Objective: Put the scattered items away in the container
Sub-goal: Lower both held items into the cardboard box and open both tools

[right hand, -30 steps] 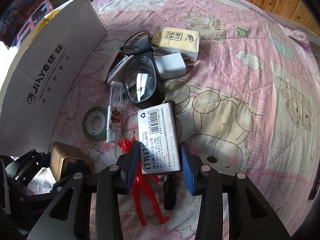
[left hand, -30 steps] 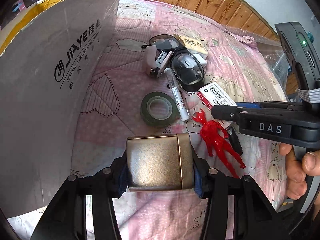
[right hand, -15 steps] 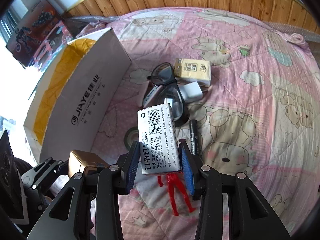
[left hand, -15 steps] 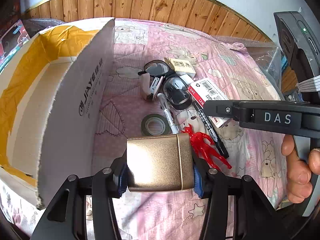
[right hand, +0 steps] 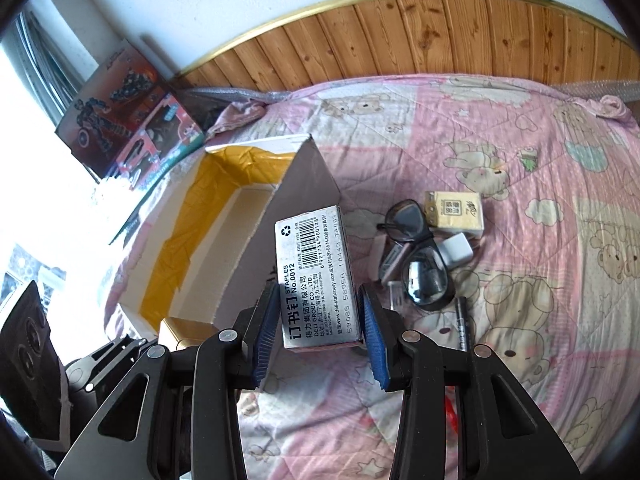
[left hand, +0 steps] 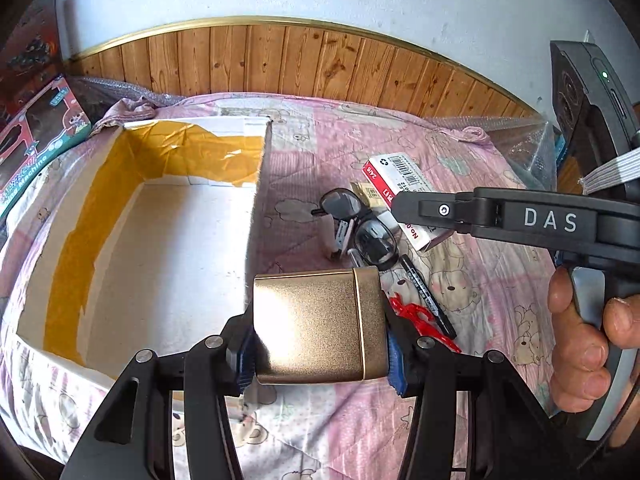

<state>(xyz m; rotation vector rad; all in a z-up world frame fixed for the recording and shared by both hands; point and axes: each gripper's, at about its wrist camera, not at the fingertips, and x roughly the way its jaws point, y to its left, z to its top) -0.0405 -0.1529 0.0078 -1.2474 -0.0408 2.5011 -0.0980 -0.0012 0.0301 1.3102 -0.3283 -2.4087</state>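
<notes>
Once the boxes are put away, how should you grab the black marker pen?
Take the black marker pen across the middle of its barrel, jaws coming down from above and set crosswise to it. It lies flat on the quilt, long and thin, so its ends give little to hold. The red toy figure lies close at its left side; the right side looks freer.

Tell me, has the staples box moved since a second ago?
Yes. The staples box, shut in the right gripper, was lifted off the quilt away from the glasses, toward the cardboard box.
</notes>
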